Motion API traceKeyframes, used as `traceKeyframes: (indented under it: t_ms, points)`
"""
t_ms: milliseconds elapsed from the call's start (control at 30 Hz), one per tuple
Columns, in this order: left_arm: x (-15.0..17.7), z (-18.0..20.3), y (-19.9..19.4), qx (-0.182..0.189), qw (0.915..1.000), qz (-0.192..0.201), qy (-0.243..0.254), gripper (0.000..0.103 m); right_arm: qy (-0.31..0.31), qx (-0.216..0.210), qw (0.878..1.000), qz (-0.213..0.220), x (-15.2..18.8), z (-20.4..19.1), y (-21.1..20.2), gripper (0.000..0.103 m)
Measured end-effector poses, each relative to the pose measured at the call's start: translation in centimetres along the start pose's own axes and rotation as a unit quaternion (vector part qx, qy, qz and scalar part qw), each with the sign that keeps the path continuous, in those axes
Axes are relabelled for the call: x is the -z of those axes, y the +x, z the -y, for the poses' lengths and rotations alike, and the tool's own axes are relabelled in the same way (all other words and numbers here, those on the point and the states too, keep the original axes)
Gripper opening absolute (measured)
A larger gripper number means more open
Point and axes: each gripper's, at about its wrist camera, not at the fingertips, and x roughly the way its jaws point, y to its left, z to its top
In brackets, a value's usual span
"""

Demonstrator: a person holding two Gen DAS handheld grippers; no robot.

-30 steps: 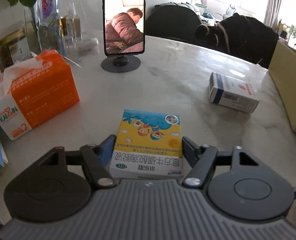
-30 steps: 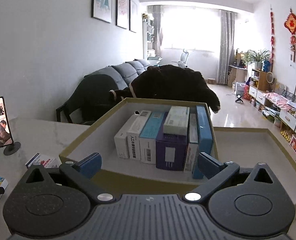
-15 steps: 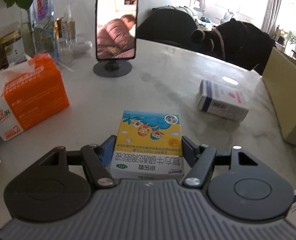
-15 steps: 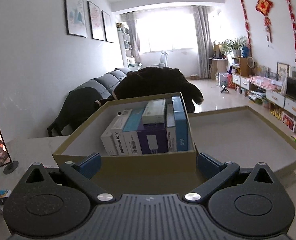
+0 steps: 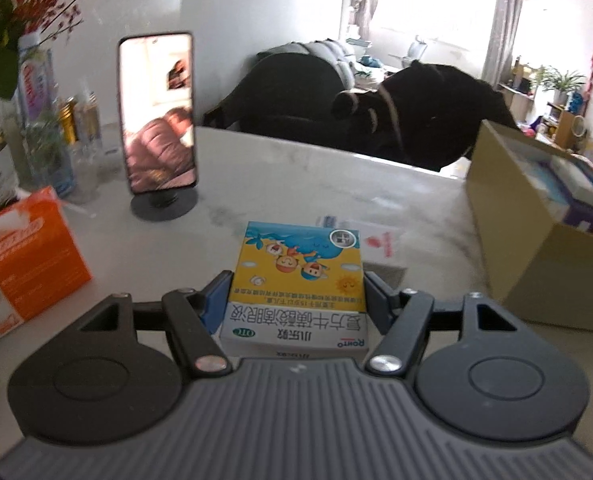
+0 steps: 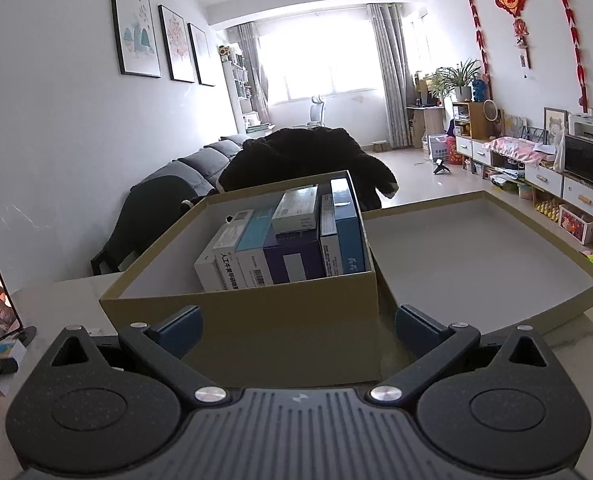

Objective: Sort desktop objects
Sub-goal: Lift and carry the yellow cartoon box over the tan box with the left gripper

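**Eye-drop carton clamped above the bench**

A yellow-and-blue cartoon-printed carton [image 5: 302,276] is gripped by its two long sides between the blue pads of the left hand-held gripper [image 5: 298,300], with its white lettered end turned toward the camera. It is held over the pale marble bench [image 5: 280,184]. Just past its far edge a white carton with red print [image 5: 376,240] is seen, blurred. To the right a tan cardboard box [image 5: 536,272] is seen with cartons inside. To the left an orange tissue box [image 5: 32,256] is found, and behind it a phone on a round stand [image 5: 158,120], bottles and flowers.

The right hand-held gripper [image 6: 298,326] is held with its fingers spread wide and nothing between them, close against the near wall of the same tan box [image 6: 256,328]. Inside, a row of upright cartons [image 6: 288,252] is packed toward the right wall, with one small carton lying on top. The box's lid [image 6: 476,248] is seen lying open-side-up just beside it.
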Motion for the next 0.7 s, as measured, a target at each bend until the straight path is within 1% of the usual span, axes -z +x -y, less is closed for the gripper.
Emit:
traceKeyframes:
  t_ms: [167, 433, 700]
  points:
    - [-1.3, 2.0, -0.4, 0.025, 0.9995, 0.013, 0.011, 0.067, 0.004, 0.000, 1.000, -0.005, 0.0, 0.3, 0.2, 0.102]
    - [-4.4, 6.6, 0.1, 0.074, 0.9958, 0.036, 0.040, 0.067, 0.003, 0.020, 1.000, -0.016, 0.0, 0.7, 0.8, 0.103]
    - [-6.8, 10.8, 1.8, 0.126, 0.9902, 0.036, 0.048, 0.067, 0.005, 0.029, 0.999, -0.014, -0.3, 1.3, 1.0, 0.103]
